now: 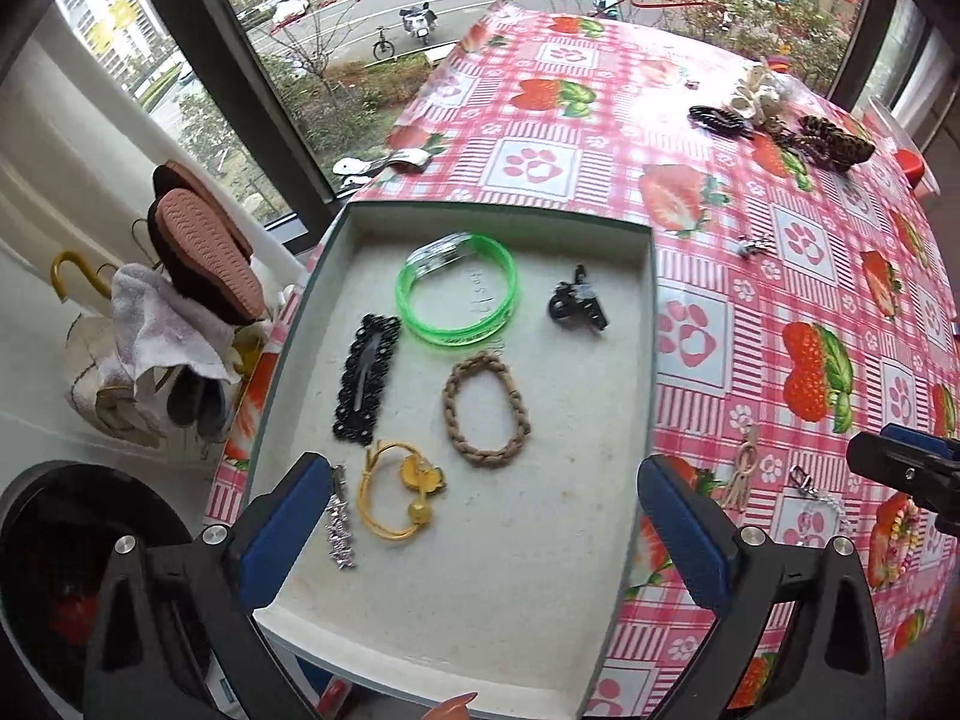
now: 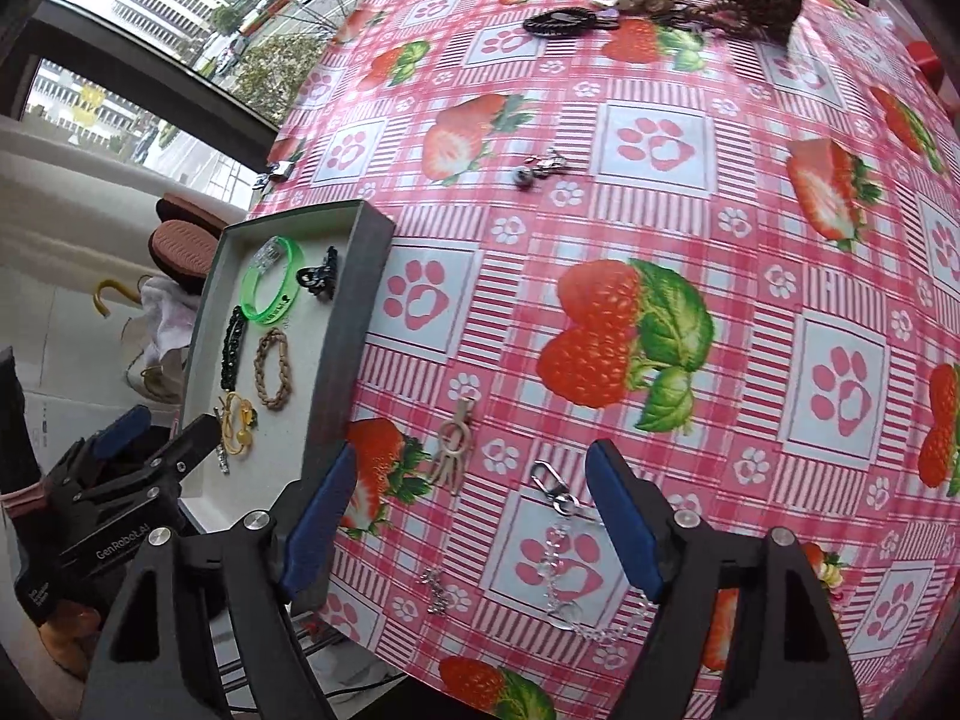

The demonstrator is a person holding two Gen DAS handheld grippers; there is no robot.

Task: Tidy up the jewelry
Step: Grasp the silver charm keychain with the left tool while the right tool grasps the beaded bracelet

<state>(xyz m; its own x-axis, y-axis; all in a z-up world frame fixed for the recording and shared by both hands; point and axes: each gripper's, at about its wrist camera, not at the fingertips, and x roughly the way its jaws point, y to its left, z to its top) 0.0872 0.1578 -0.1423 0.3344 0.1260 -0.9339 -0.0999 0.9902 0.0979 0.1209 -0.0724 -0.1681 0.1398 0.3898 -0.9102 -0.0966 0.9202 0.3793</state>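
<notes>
In the left wrist view we find the left gripper (image 1: 480,516) spread wide and empty above the tray (image 1: 651,324), the yellow hair tie (image 1: 399,498) between its fingers, while in the right wrist view the right gripper (image 2: 471,516), likewise parted and empty, straddles the silver chain (image 2: 564,564) on the tablecloth (image 2: 660,228) (we judge that the next pickup, needing descent and closure).

The left wrist view looks steeply down, close over the grey tray (image 1: 654,324) at the desk's (image 1: 750,276) window-side edge. The right wrist view looks down beside it, over the strawberry cloth. Both share the tray (image 2: 336,348) and the far clutter.
</notes>
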